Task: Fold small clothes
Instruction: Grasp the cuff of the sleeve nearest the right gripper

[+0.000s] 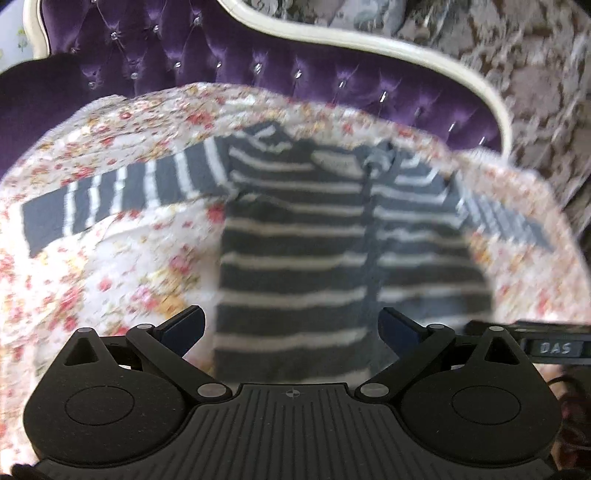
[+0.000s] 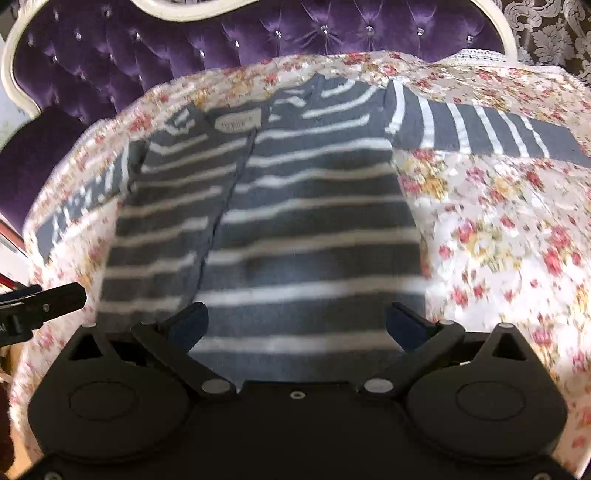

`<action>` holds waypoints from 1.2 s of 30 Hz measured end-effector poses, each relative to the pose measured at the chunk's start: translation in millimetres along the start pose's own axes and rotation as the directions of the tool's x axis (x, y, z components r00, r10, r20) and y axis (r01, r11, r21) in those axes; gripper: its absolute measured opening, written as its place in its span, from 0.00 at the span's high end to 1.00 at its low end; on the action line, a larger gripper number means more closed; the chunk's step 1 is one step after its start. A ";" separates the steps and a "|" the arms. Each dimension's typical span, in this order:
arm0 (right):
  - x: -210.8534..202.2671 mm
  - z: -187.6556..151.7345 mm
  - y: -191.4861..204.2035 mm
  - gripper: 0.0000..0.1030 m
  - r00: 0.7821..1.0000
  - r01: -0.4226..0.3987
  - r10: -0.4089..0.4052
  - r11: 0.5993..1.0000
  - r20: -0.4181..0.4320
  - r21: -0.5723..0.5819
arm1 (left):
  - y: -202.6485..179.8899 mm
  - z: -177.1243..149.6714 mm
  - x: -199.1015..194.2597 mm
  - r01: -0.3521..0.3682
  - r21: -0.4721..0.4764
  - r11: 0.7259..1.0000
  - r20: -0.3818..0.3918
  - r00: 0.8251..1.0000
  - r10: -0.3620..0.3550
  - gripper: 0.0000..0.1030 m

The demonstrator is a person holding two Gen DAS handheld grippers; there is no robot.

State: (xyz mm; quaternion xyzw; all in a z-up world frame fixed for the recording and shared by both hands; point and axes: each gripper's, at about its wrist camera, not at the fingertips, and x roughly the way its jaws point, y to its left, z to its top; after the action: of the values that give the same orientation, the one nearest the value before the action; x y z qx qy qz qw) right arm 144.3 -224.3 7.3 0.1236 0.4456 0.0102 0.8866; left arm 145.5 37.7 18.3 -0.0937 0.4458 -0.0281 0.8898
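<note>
A small grey cardigan with white stripes (image 1: pixel 332 236) lies flat and face up on a floral cloth, both sleeves spread out to the sides. It also shows in the right wrist view (image 2: pixel 295 206). My left gripper (image 1: pixel 291 325) is open and empty, hovering over the lower left part of the cardigan. My right gripper (image 2: pixel 297 321) is open and empty, hovering over the lower right part. The right gripper's body shows at the right edge of the left wrist view (image 1: pixel 546 345); the left gripper's body shows at the left edge of the right wrist view (image 2: pixel 40 302). Both views are blurred.
The floral cloth (image 1: pixel 110 258) covers the seat of a purple tufted sofa (image 2: pixel 258 33) with a cream frame (image 1: pixel 369 40). A patterned curtain (image 1: pixel 535 74) hangs behind at the right. The cloth also shows in the right wrist view (image 2: pixel 498 240).
</note>
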 end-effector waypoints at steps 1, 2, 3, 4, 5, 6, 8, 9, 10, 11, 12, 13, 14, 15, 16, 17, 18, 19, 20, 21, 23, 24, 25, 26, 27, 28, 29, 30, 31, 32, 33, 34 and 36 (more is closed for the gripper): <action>-0.9 5.5 -3.6 0.01 1.000 -0.017 0.017 1.000 0.011 0.009 | 3.2 5.3 0.2 0.041 -0.029 0.999 0.016 0.999 -0.041 0.02; -1.3 10.8 -7.5 0.01 0.999 -0.030 0.030 0.999 0.023 0.019 | 6.5 9.7 0.9 0.078 -0.058 0.995 0.033 0.997 -0.077 0.02; -1.4 16.5 -12.7 0.01 0.998 -0.045 0.043 0.998 0.038 0.035 | 8.9 14.1 2.3 0.105 -0.084 0.991 0.048 0.994 -0.101 0.02; -1.0 22.6 -19.5 0.01 0.997 -0.062 0.059 0.997 0.055 0.054 | 10.0 18.9 4.3 0.120 -0.100 0.988 0.063 0.992 -0.114 0.02; 0.4 28.3 -26.1 0.01 0.995 -0.076 0.071 0.995 0.065 0.072 | 9.4 24.1 7.0 0.117 -0.101 0.988 0.078 0.991 -0.110 0.02; 2.3 33.5 -32.8 0.00 0.994 -0.089 0.082 0.992 0.072 0.090 | 6.9 28.5 9.0 0.103 -0.091 0.990 0.091 0.991 -0.095 0.02; 7.7 44.1 -48.8 0.00 0.992 -0.112 0.103 0.986 0.080 0.125 | 1.0 36.5 15.2 0.061 -0.055 0.997 0.117 0.992 -0.054 0.02; 10.5 48.6 -56.7 0.00 0.991 -0.120 0.109 0.983 0.083 0.141 | -1.8 39.5 17.9 0.050 -0.039 0.998 0.130 0.991 -0.045 0.02; 14.0 54.0 -66.6 0.00 0.990 -0.124 0.111 0.980 0.089 0.156 | -5.6 43.7 21.9 0.040 -0.022 0.999 0.143 0.989 -0.037 0.02; 15.1 57.1 -73.6 0.00 0.989 -0.127 0.113 0.979 0.093 0.162 | -9.2 47.2 25.3 0.033 -0.007 0.999 0.155 0.987 -0.031 0.02; 19.3 62.5 -82.7 0.00 0.988 -0.131 0.116 0.977 0.097 0.165 | -12.8 49.9 29.2 0.022 0.012 1.000 0.170 0.985 -0.024 0.02; 23.1 66.8 -90.6 0.00 0.987 -0.140 0.125 0.976 0.097 0.168 | -17.8 53.6 35.6 0.000 0.039 0.999 0.184 0.983 -0.007 0.02; 25.3 70.2 -97.7 0.00 0.986 -0.154 0.139 0.973 0.094 0.173 | -22.1 56.4 40.9 -0.022 0.058 0.998 0.188 0.982 0.011 0.02; 29.8 74.3 -106.5 0.00 0.983 -0.174 0.160 0.967 0.086 0.186 | -26.3 59.2 47.5 -0.046 0.074 0.996 0.190 0.981 0.031 0.02; 35.0 78.1 -116.9 0.00 0.981 -0.192 0.180 0.959 0.079 0.210 | -30.8 62.7 56.5 -0.065 0.089 0.994 0.190 0.981 0.047 0.02; 39.0 81.2 -126.7 0.00 0.981 -0.193 0.179 0.953 0.078 0.235 | -33.7 65.0 64.2 -0.075 0.098 0.992 0.186 0.981 0.056 0.02; 40.3 83.0 -133.1 0.00 0.983 -0.181 0.166 0.953 0.083 0.242 | -36.7 67.6 72.4 -0.082 0.102 0.991 0.182 0.981 0.062 0.02; 41.2 86.7 -140.5 0.00 0.987 -0.146 0.127 0.961 0.095 0.237 | -39.5 70.0 80.5 -0.087 0.106 0.991 0.177 0.982 0.067 0.02; 40.5 88.5 -144.9 0.01 0.990 -0.115 0.093 0.967 0.104 0.229 | -42.2 72.3 88.7 -0.094 0.110 0.989 0.172 0.982 0.075 0.02; 39.4 91.4 -150.1 0.01 0.992 -0.073 0.047 0.973 0.119 0.220 | -43.9 73.6 95.8 -0.102 0.115 0.988 0.169 0.982 0.081 0.02; 34.9 97.3 -162.7 0.01 0.987 0.019 -0.051 0.978 0.154 0.206 | -48.3 76.2 109.9 -0.120 0.131 0.984 0.175 0.980 0.096 0.02; 33.8 99.6 -168.7 0.01 0.983 0.047 -0.083 0.977 0.165 0.210 | -50.1 77.8 117.8 -0.131 0.136 0.982 0.175 0.979 0.106 0.02; 31.3 102.5 -178.2 0.01 0.976 0.076 -0.118 0.972 0.184 0.223 | -50.9 78.9 124.2 -0.139 0.137 0.981 0.173 0.978 0.114 0.02; 29.2 104.0 -187.9 0.01 0.970 0.088 -0.138 0.967 0.201 0.240 | -51.0 79.9 131.0 -0.142 0.137 0.980 0.169 0.978 0.118 0.02; 28.1 104.8 -196.9 0.01 0.965 0.095 -0.153 0.961 0.215 0.258 | -50.8 80.6 137.8 -0.142 0.136 0.981 0.164 0.979 0.119 0.02; 26.2 106.4 -208.0 0.01 0.957 0.103 -0.173 0.953 0.232 0.286 | -50.2 81.0 144.8 -0.139 0.133 0.981 0.157 0.981 0.118 0.02; 25.4 109.7 -217.5 0.01 0.952 0.112 -0.191 0.945 0.240 0.309 | -49.8 81.3 150.8 -0.139 0.130 0.982 0.150 0.981 0.119 0.02; 25.3 112.5 -228.6 0.01 0.945 0.124 -0.212 0.937 0.247 0.328 | -48.9 81.3 156.5 -0.140 0.128 0.982 0.142 0.982 0.121 0.02; 24.3 114.1 -238.9 0.04 0.938 0.142 -0.237 0.929 0.255 0.342 | -47.7 80.7 162.2 -0.139 0.127 0.982 0.133 0.984 0.122 0.02; 23.6 115.7 -248.5 0.08 0.929 0.167 -0.266 0.921 0.258 0.351 | -46.7 79.9 167.8 -0.139 0.127 0.982 0.125 0.985 0.123 0.02; 24.0 116.7 -254.5 0.08 0.924 0.184 -0.284 0.917 0.257 0.354 | -44.8 79.0 173.6 -0.139 0.124 0.982 0.111 0.986 0.125 0.02; 24.9 118.4 -262.7 0.08 0.918 0.207 -0.308 0.909 0.249 0.361 | -43.2 78.2 178.0 -0.139 0.120 0.983 0.098 0.987 0.127 0.02; 26.6 119.4 -276.4 0.08 0.907 0.241 -0.346 0.894 0.240 0.378 | -39.7 75.9 187.8 -0.137 0.112 0.984 0.070 0.989 0.129 0.01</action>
State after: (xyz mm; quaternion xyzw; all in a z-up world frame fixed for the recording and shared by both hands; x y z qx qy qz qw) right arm 229.6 -513.9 -8.4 0.2054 0.3139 -0.2213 0.9002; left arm 320.4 -15.5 -77.7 -0.0124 0.4208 0.0082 0.9070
